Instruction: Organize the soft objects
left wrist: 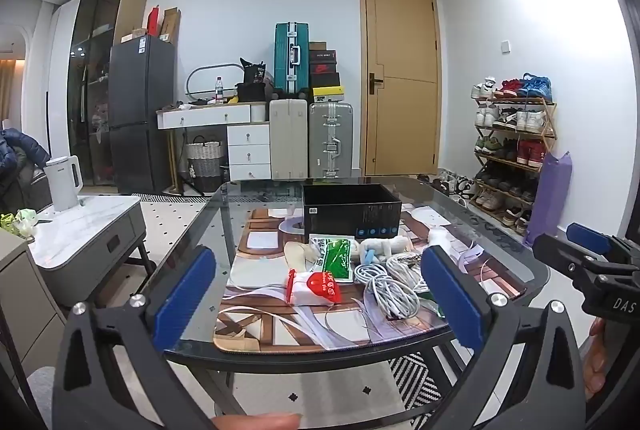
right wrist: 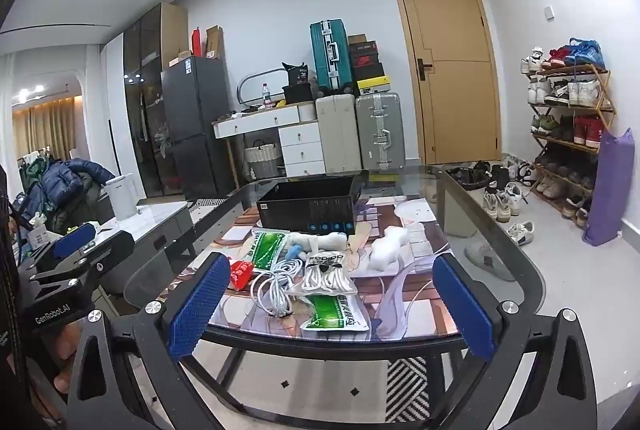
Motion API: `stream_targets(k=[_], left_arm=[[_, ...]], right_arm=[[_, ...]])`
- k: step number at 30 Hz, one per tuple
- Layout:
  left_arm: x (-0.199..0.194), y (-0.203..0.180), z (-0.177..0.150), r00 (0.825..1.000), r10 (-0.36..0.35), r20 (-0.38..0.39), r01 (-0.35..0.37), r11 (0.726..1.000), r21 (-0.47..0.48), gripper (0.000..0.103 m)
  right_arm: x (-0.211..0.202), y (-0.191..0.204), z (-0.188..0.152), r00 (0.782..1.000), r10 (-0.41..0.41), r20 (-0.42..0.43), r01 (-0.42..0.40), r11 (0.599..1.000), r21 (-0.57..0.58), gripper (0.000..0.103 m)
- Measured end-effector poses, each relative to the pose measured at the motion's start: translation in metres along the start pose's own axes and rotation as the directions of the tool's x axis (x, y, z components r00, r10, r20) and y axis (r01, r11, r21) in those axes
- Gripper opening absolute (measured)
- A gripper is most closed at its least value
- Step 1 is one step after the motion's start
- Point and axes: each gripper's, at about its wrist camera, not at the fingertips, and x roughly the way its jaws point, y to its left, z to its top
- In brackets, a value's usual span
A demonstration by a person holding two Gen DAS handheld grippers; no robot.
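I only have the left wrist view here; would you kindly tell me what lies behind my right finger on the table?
Observer: A second green packet lies flat near the front edge of the table.
Operator: Is anything right beside it?
Observer: A clear bag of white laces sits just beyond it, next to the cable coil.
Operator: Is the right gripper open?
Observer: Yes, the right gripper is wide open, holding nothing.
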Motion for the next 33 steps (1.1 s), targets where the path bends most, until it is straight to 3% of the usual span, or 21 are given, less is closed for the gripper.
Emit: stream_targets(k=[33], left_arm=[[0.006,0.001,-0.003,1.000,0.004,-0.022,-0.004,1.000,0.002,0.103]], right_arm=[[0.005,0.000,-0.003,1.000,0.012,-0.006,-0.012,1.000,0.020,0.103]])
